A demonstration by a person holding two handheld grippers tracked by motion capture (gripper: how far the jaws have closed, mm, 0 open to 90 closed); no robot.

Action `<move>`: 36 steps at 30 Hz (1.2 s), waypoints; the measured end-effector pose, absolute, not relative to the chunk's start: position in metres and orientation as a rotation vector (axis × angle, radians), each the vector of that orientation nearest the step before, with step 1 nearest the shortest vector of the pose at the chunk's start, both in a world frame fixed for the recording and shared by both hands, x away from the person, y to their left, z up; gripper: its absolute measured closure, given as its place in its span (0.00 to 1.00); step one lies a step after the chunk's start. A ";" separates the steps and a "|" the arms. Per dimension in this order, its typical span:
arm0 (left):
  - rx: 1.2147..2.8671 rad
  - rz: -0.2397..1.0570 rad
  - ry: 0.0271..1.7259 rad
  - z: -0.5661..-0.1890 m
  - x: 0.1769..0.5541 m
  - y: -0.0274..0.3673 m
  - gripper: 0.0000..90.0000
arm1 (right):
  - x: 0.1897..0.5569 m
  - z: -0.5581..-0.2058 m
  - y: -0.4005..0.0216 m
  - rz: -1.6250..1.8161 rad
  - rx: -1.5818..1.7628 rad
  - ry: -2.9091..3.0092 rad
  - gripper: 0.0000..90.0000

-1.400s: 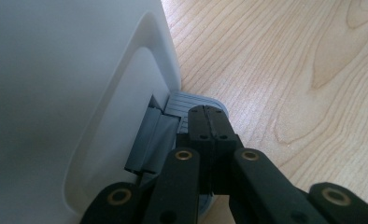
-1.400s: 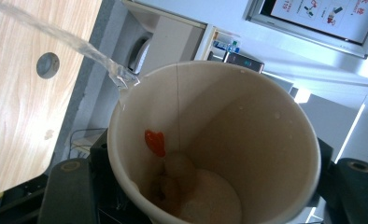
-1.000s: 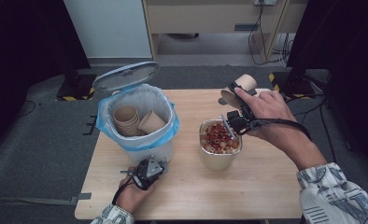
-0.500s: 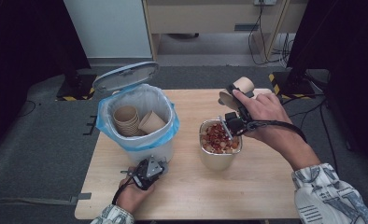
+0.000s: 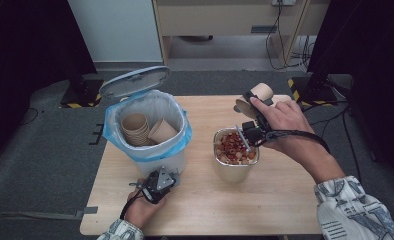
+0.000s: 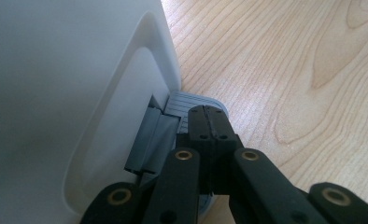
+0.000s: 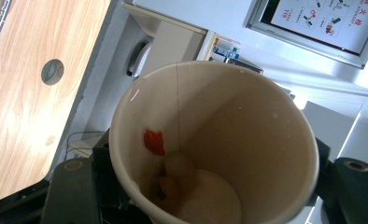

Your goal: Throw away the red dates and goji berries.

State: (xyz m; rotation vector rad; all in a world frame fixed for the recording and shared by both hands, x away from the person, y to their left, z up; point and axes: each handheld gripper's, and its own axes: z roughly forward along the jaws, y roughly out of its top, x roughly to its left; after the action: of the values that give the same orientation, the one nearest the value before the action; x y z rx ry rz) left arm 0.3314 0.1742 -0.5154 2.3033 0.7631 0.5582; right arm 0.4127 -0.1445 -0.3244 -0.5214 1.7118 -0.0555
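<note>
My right gripper (image 5: 251, 106) is shut on a paper cup (image 5: 257, 94) and holds it tipped on its side, just beyond a metal container (image 5: 233, 167) of red and tan food bits (image 5: 234, 146). In the right gripper view the cup (image 7: 247, 121) sits between the two black fingers (image 7: 70, 191), with a red scrap (image 7: 153, 141) and pale lumps (image 7: 180, 170) left inside. My left gripper (image 5: 157, 182) is shut, its tips (image 6: 209, 122) on the grey pedal (image 6: 184, 100) at the foot of the white bin (image 6: 56, 93).
The bin (image 5: 175, 162) has a blue liner (image 5: 116, 142). Its lid (image 5: 134, 81) stands raised, and paper cups (image 5: 135, 127) are stacked inside. The wooden table (image 5: 265, 210) ends close behind the cup. Cables and black stands (image 5: 305, 85) lie on the floor beyond.
The right hand with the cup has shifted only slightly over the container. The left hand has stayed at the bin's foot.
</note>
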 end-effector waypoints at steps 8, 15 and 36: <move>2.301 0.560 0.762 -0.516 0.331 0.174 1.00 | 0.411 -0.320 -0.146 -0.053 -0.519 1.702 0.36; 2.301 0.556 0.764 -0.516 0.332 0.174 1.00 | 0.411 -0.304 -0.152 -0.028 -0.453 1.662 0.37; 2.303 0.556 0.764 -0.515 0.332 0.174 1.00 | 0.408 -0.351 -0.139 -0.126 -0.633 1.743 0.38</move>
State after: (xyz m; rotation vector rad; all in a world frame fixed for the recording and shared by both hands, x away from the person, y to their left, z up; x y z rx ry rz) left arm 0.3315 0.1743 -0.5153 2.3027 0.7640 0.5562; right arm 0.4084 -0.1389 -0.3507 -0.6335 1.7429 -0.1258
